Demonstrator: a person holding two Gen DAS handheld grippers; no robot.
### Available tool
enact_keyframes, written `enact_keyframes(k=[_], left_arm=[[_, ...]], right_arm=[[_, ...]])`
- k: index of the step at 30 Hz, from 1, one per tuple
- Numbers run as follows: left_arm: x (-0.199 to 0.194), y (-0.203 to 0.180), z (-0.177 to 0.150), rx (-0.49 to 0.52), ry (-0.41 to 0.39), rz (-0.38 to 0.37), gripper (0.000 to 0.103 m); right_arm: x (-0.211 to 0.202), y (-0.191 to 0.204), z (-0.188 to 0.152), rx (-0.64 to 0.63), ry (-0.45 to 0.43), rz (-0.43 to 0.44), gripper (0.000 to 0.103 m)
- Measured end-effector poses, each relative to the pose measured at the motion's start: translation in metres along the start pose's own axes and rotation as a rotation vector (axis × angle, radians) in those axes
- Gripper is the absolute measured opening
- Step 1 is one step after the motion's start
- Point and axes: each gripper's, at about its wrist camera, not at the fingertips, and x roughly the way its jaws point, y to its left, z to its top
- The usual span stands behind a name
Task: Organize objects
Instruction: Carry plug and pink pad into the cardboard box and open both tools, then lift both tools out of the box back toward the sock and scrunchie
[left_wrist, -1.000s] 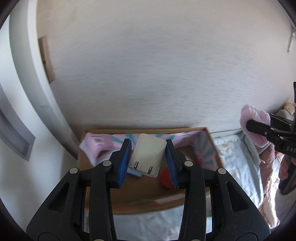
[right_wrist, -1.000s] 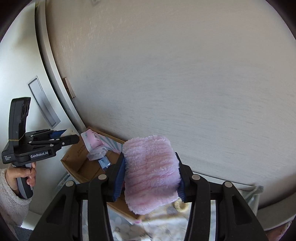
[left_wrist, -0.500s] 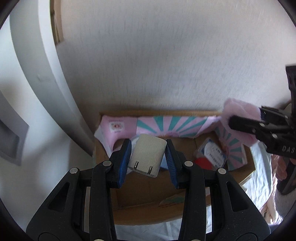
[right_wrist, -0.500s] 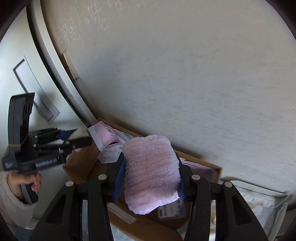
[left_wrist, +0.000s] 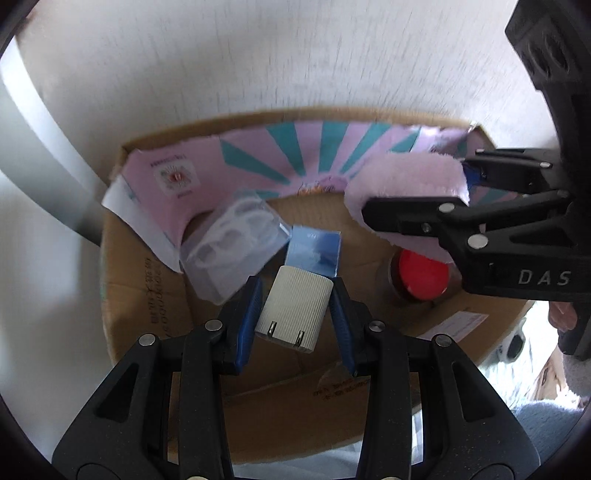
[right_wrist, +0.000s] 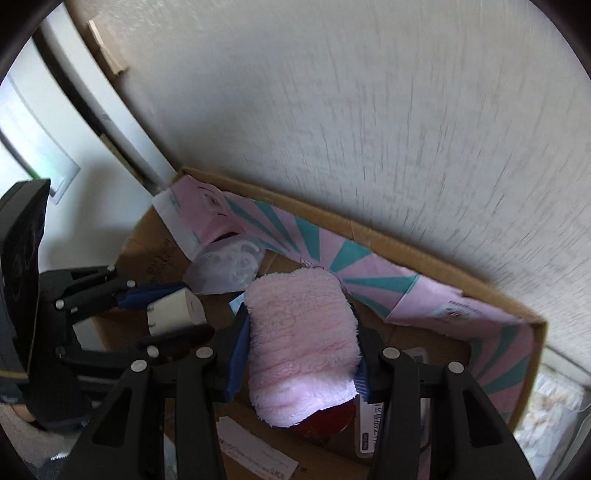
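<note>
My left gripper (left_wrist: 295, 306) is shut on a white ribbed wall charger (left_wrist: 293, 308) and holds it over the open cardboard box (left_wrist: 144, 295). My right gripper (right_wrist: 301, 343) is shut on a fluffy pink cloth (right_wrist: 301, 343) and holds it over the same box (right_wrist: 406, 240). The right gripper also shows in the left wrist view (left_wrist: 417, 192), above a red-lidded jar (left_wrist: 423, 275). The left gripper with the charger (right_wrist: 175, 310) shows at the left of the right wrist view.
In the box lie a pink and teal printed bag (left_wrist: 280, 158), a clear plastic blister pack (left_wrist: 232, 243), a small blue packet (left_wrist: 314, 253) and paper labels (right_wrist: 255, 454). A white wall (left_wrist: 295, 55) rises behind the box. Pale bedding (right_wrist: 554, 402) lies to the right.
Both grippers have moved forward and down over the box, closer to each other. Each keeps hold of its object.
</note>
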Motion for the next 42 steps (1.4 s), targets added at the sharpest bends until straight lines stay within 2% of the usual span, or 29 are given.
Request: enact_keyframes(k=[4,10,14,15,16,17,18,19,20,21,22,24,26,33,34,35,42], left_arm=[[0.012,0.002,0.0,-0.004,0.054,0.006,0.034],[0.021,0.001,-0.001,0.018,0.095,0.022,0.034],[0.02,0.001,-0.003,0.012,0.088,0.001,0.034],[0.017,0.001,-0.003,-0.017,0.074,-0.005,0.036],[0.013,0.0,-0.003,-0.013,0.065,-0.002,0.052],[0.009,-0.002,-0.003,-0.006,0.057,0.0,0.065],[0.006,-0.004,-0.003,-0.001,0.051,-0.055,0.084],[0.003,-0.008,-0.004,0.003,0.05,-0.126,0.101],[0.001,-0.012,-0.004,0.011,0.045,-0.151,0.103],[-0.002,-0.017,-0.005,-0.02,0.025,-0.123,0.103],[-0.004,-0.023,-0.005,0.005,0.014,-0.078,0.103],[-0.008,-0.028,-0.003,0.019,0.006,-0.083,0.103],[-0.01,-0.027,-0.003,0.001,0.002,-0.108,0.103],[-0.024,-0.025,-0.001,-0.059,-0.036,-0.108,0.103],[-0.028,-0.026,-0.002,-0.065,-0.046,-0.106,0.103],[-0.031,-0.028,-0.002,-0.069,-0.053,-0.103,0.103],[-0.05,-0.03,-0.002,-0.115,-0.114,-0.023,0.103]], right_arm=[[0.01,0.0,-0.002,-0.002,0.035,0.012,0.043],[0.017,-0.007,-0.006,0.021,0.053,0.003,0.043],[0.019,-0.006,-0.01,0.026,0.06,0.004,0.044],[0.017,-0.006,-0.011,0.028,0.053,0.008,0.044],[0.016,-0.006,-0.012,0.036,0.045,0.015,0.047],[0.014,-0.007,-0.012,0.055,0.04,0.022,0.057],[0.011,-0.011,-0.014,0.098,0.045,0.026,0.072],[0.01,-0.015,-0.015,0.131,0.049,0.039,0.081],[0.009,-0.019,-0.017,0.169,0.056,0.057,0.092],[0.006,-0.024,-0.019,0.203,0.057,0.07,0.096],[0.004,-0.026,-0.021,0.214,0.051,0.072,0.097],[-0.005,-0.026,-0.031,0.207,0.034,0.041,0.101],[-0.006,-0.027,-0.026,0.206,0.03,0.029,0.101],[-0.033,-0.03,-0.036,0.201,0.002,0.022,0.102],[-0.031,-0.021,-0.018,0.196,-0.001,0.023,0.102],[-0.031,-0.019,-0.016,0.192,-0.006,0.026,0.102],[-0.066,-0.021,-0.024,0.177,-0.06,0.051,0.102]])
